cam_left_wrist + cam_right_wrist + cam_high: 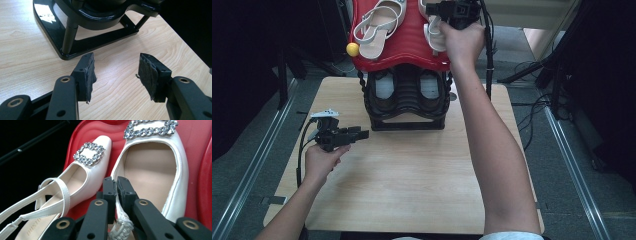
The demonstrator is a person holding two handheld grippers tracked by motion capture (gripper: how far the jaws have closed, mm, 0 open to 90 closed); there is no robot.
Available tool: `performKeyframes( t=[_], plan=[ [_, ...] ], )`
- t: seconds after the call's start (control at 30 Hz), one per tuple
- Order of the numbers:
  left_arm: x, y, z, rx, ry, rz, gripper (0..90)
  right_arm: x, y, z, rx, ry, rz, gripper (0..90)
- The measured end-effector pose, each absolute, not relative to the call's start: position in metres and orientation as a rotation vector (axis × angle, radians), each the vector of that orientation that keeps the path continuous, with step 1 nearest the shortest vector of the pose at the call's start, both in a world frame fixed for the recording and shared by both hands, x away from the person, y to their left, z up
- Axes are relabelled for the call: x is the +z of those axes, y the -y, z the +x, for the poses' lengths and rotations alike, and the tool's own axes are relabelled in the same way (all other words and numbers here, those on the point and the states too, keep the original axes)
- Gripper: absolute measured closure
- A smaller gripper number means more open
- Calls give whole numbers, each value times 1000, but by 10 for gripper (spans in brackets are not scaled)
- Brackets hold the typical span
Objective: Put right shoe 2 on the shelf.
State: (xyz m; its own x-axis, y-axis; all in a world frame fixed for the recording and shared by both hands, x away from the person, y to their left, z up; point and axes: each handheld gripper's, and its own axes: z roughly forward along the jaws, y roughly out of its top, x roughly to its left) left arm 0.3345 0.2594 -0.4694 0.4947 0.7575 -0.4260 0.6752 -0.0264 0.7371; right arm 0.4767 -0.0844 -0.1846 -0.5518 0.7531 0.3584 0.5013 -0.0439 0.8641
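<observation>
Right gripper (116,185): seen pressed together on the inner side edge of the right shoe (152,167), at the rim of its opening; in the high view the same gripper (435,11) is held at the far right of the red shelf (404,47), with the person's arm stretched forward over the table
Right shoe: an ivory slingback with a rhinestone buckle, lying on the red shelf's right side; its strap end is seen hanging just below the closed jaws in the right gripper view
Left shoe (75,180): a matching ivory slingback, laid just beside the pinched one on the same shelf; in the high view it (377,22) is seen on the shelf's left part, heel strap toward the person
Red shelf: the ribbed top tier of the shoe rack, set above the black tier (407,100)
Black tier: stood on the wooden table (412,170) at its far middle; another pair of shoes is seen inside it, too dark to be told further
Left gripper (116,72): jaws spread wide with nothing between them, held low over the table and pointed at the rack's black base (97,42); in the high view it (362,133) is kept near the rack's left front corner, apart from it
Yellow ball (353,49): seen at the left edge of the red shelf
</observation>
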Motion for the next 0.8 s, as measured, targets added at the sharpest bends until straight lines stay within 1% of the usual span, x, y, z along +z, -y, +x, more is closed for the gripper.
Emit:
performKeyframes(
  t=[0.13, 0.23, 0.37, 0.53, 0.6, 0.8],
  plan=[
    [-470, -259, 335, 100, -1215, 1744, 473, -185, 86, 476, 1654, -1996, 1337, 834],
    [-471, -259, 335, 99, -1216, 1751, 473, -183, 87, 475, 1697, -1971, 1324, 779],
    [-470, -259, 335, 106, -1213, 1754, 474, -178, 88, 474, 1694, -1966, 1308, 750],
    [-470, -259, 334, 109, -1212, 1751, 474, -176, 97, 474, 1714, -1937, 1317, 654],
    [-470, -259, 335, 110, -1210, 1753, 474, -175, 101, 475, 1719, -1950, 1324, 592],
    [-471, -259, 335, 107, -1218, 1754, 474, -179, 121, 474, 1681, -1923, 1314, 565]
  ],
)
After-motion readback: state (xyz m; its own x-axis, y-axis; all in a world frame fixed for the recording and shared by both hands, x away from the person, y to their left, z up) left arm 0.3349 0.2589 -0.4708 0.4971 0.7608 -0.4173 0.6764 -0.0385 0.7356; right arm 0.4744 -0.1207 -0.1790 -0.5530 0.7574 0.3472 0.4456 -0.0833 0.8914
